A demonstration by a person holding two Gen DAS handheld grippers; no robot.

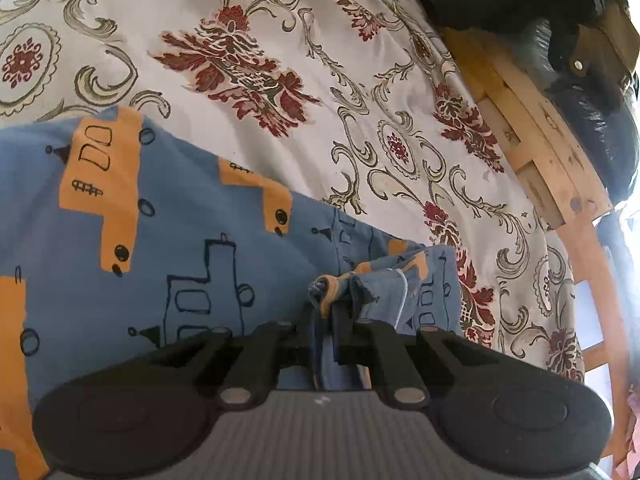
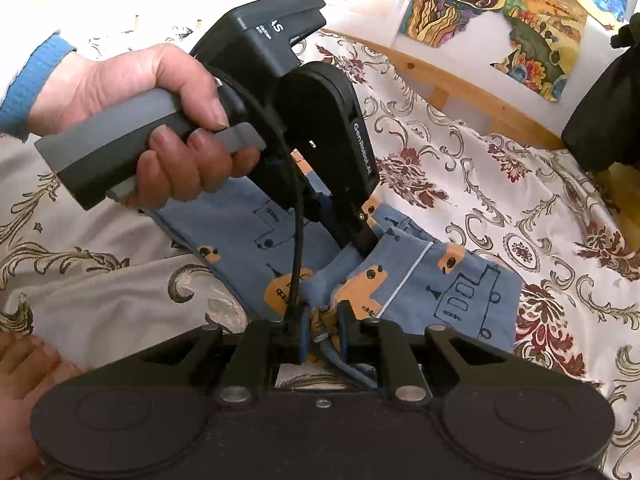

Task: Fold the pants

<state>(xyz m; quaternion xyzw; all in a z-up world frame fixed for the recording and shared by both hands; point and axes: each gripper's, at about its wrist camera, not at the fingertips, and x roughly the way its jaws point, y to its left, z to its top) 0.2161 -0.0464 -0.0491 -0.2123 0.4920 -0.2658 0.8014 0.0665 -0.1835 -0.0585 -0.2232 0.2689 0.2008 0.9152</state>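
The left tool [image 1: 334, 322] has its two black fingers drawn close together, pinching a bunched fold of the pants [image 1: 168, 216] between them. The right tool [image 2: 323, 334] is closed the same way, its fingers clamped on a gathered edge of the same garment, with a thin white piping line running just beside the grip.

In the right wrist view, the left tool appears from outside: a black plastic body with a grey handle, held by a hand [image 2: 160, 120] with a blue knitted sleeve [image 2: 30, 80] at the wrist. Its fingertips press down into the cloth just beyond the right tool, so the two grips sit near each other.

The pants are soft blue cotton, printed with orange trucks and dark outline drawings of vehicles. They lie spread on a bed, stretching away to the left of the left tool, and bunch up into wrinkles where the tools hold them.

The bedspread [image 1: 280, 20] is cream, woven with red floral medallions and olive scrolls. A pale wooden bed frame [image 1: 532, 152] borders it, and colourful paintings [image 2: 500, 12] hang on the wall beyond.
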